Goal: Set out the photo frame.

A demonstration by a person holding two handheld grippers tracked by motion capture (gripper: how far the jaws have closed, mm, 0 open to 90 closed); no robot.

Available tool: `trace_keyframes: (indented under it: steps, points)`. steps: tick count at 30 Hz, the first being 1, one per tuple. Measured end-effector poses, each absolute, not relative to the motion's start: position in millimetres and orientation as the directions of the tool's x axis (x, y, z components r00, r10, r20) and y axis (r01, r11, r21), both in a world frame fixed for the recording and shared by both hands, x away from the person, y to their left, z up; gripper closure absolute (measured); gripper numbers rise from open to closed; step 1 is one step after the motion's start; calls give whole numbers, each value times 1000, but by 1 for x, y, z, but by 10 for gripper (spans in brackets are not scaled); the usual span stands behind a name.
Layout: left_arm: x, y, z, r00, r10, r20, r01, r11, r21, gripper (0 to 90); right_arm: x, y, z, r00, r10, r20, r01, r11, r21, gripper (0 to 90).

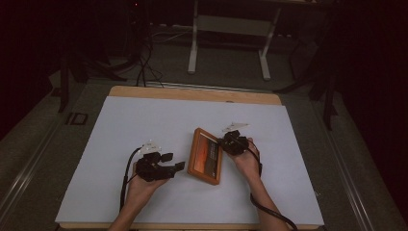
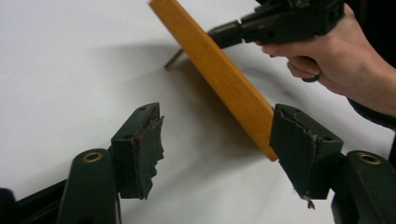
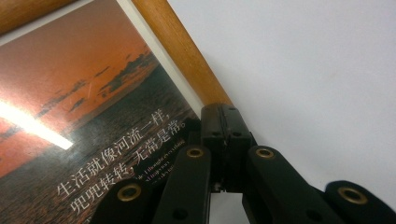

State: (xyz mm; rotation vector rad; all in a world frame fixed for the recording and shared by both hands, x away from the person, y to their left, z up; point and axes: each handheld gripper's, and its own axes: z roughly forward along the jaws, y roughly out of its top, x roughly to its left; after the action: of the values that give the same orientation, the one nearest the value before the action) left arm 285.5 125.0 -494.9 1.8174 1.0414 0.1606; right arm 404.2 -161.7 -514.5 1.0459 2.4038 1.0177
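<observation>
A wooden picture frame (image 1: 206, 155) with a sunset print and white Chinese writing (image 3: 93, 140) sits tilted near the middle of the white sheet. My right gripper (image 1: 223, 142) is shut on the frame's right wooden rail (image 3: 187, 56), its jaws (image 3: 225, 116) pinched together over the edge. In the left gripper view the frame's orange side (image 2: 219, 74) slants up off the sheet, with a thin stand leg (image 2: 173, 59) behind it. My left gripper (image 1: 174, 161) is just left of the frame, open (image 2: 219, 144), with nothing between its pads. The frame's near corner is beside the right pad (image 2: 299, 144).
The white sheet (image 1: 144, 125) covers a wooden table whose far edge (image 1: 192, 93) shows. A white desk stand (image 1: 231, 29) and cables (image 1: 144, 62) are on the floor beyond. Cables trail from both grippers toward the near edge.
</observation>
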Motion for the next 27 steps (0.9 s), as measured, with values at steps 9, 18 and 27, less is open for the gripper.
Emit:
trace_keyframes:
  steps: [9, 18, 27]
  points:
    - [285, 99, -500, 644, 675, -359, 606, -164, 779, 287, 404, -162, -515, -678, 735, -12, 501, 474, 724, 900]
    - [293, 80, -508, 624, 659, -421, 660, -154, 736, 336, 404, -163, -515, -676, 737, -9, 503, 470, 725, 900]
    - [302, 75, -510, 569, 674, -471, 709, -114, 696, 483, 404, -163, -516, -675, 737, -7, 501, 465, 730, 899]
